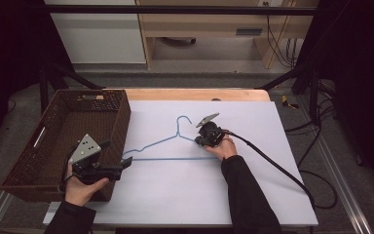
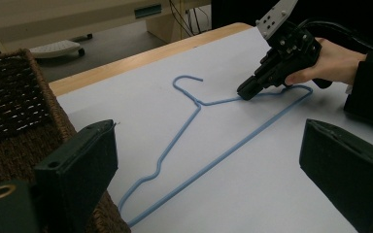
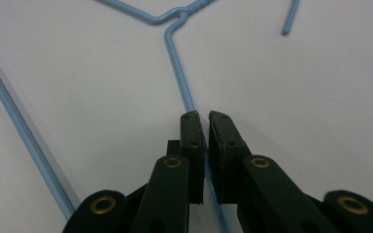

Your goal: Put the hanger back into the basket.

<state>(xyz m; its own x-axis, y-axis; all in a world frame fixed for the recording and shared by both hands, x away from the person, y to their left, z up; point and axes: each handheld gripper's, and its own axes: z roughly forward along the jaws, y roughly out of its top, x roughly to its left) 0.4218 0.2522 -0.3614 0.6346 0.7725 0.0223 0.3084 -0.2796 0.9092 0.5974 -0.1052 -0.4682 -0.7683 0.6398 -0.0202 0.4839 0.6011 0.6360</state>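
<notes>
A blue wire hanger [image 1: 156, 143] lies flat on the white sheet [image 1: 253, 185], its hook pointing to the far side. My right gripper [image 1: 200, 143] points down at the hanger's right shoulder, close to the twisted neck. In the right gripper view the thin wire [image 3: 177, 63] runs straight in between the pads, and the right gripper [image 3: 207, 116] is shut on it. The left gripper view shows the same grip [image 2: 245, 93] from across the hanger [image 2: 213, 162]. My left gripper [image 1: 126, 163] hovers by the hanger's left end, beside the basket, and its jaws [image 2: 209, 127] stand wide open with nothing in them.
A dark woven basket [image 1: 119, 122] stands at the table's left, its near corner just beside my left hand. The right gripper's black cable [image 1: 277, 168] trails off over the sheet's right side. A wooden table edge [image 1: 190, 94] runs along the back.
</notes>
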